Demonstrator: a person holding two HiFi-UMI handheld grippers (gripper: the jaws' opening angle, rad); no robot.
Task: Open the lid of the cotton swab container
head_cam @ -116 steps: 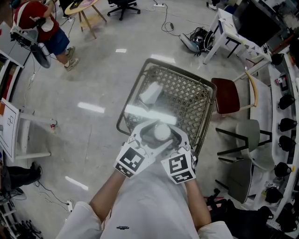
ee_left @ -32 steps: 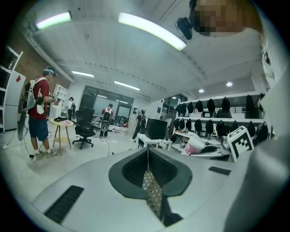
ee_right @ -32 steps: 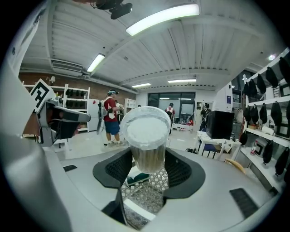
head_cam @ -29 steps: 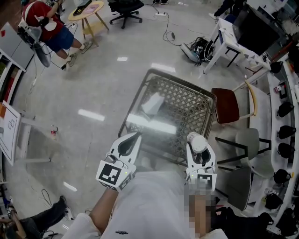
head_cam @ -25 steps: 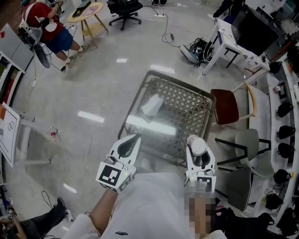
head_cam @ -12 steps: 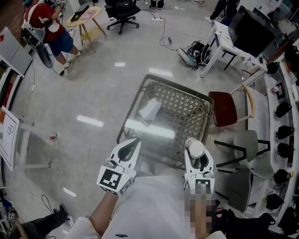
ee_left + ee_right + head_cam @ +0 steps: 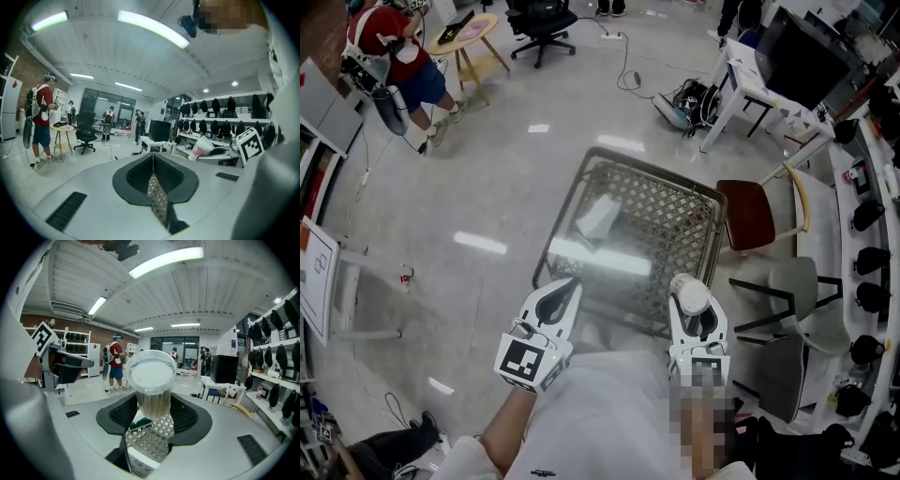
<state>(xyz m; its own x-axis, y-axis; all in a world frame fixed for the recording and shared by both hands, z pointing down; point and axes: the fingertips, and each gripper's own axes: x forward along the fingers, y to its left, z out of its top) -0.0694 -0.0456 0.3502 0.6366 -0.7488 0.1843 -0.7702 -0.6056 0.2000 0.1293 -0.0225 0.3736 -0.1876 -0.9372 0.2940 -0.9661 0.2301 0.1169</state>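
The cotton swab container (image 7: pixel 151 380) is a clear round cup packed with swabs, its white cotton tips facing the camera. It sits between the dark pads of my right gripper (image 7: pixel 152 401), which is shut on its sides. In the head view the same container (image 7: pixel 690 293) shows as a white disc in the right gripper (image 7: pixel 692 302), near the table's front right corner. My left gripper (image 7: pixel 564 291) hangs apart at the left, over the table's front edge. Its jaws (image 7: pixel 152 157) are shut with nothing visible between them. I cannot tell whether a lid is on the cup.
Below both grippers stands a glass-topped table (image 7: pixel 675 202) with a lattice wicker frame; a white object (image 7: pixel 598 216) lies at its far left. A red chair (image 7: pixel 753 202) and grey chairs (image 7: pixel 802 281) stand to the right. A person (image 7: pixel 394 56) stands far left.
Several seconds ago both grippers met at the container; they now stand apart, and the container has gone with the right one. Over the last second neither gripper has noticeably moved.
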